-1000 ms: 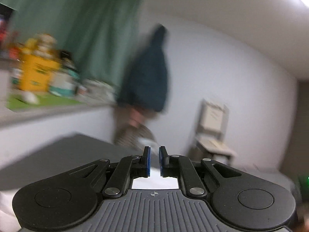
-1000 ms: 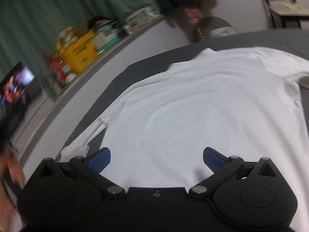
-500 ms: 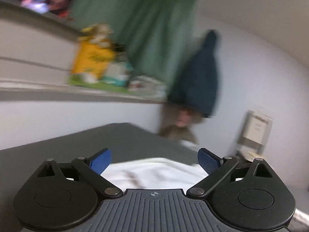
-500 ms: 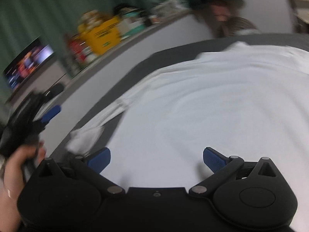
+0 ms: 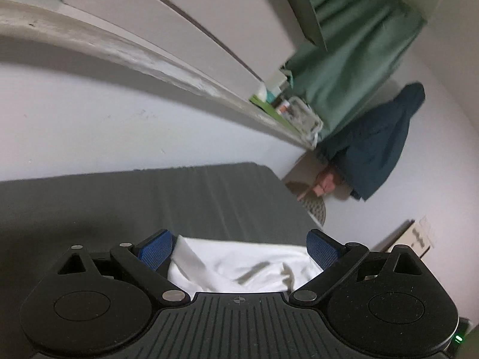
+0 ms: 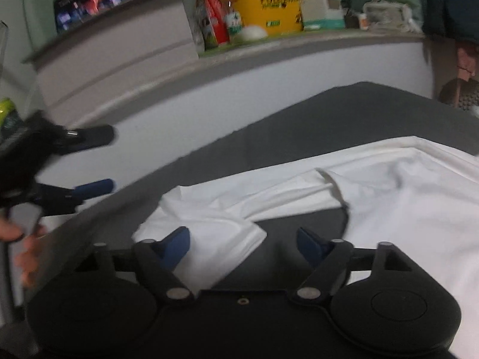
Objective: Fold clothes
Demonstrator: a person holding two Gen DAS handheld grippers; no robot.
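a dark grey bed [image 6: 344, 113] carries a white shirt [image 6: 404, 209], spread out, its sleeve [image 6: 227, 224] rumpled

My left gripper [image 5: 239, 246] was matte black, with blue textured pads [image 5: 155, 249], silver pivot screws, a ribbed grey deck bearing a small crosshair mark, and a green light at its right corner. My right gripper [image 6: 243, 243] matched it: black linkages, blue pads [image 6: 176, 245], silver rivets, smooth black body.

Dim, flat indoor light, no glare. Motion-blurred beyond the fingertips, worst far left of them. Strongly fisheye-bent toward every edge.
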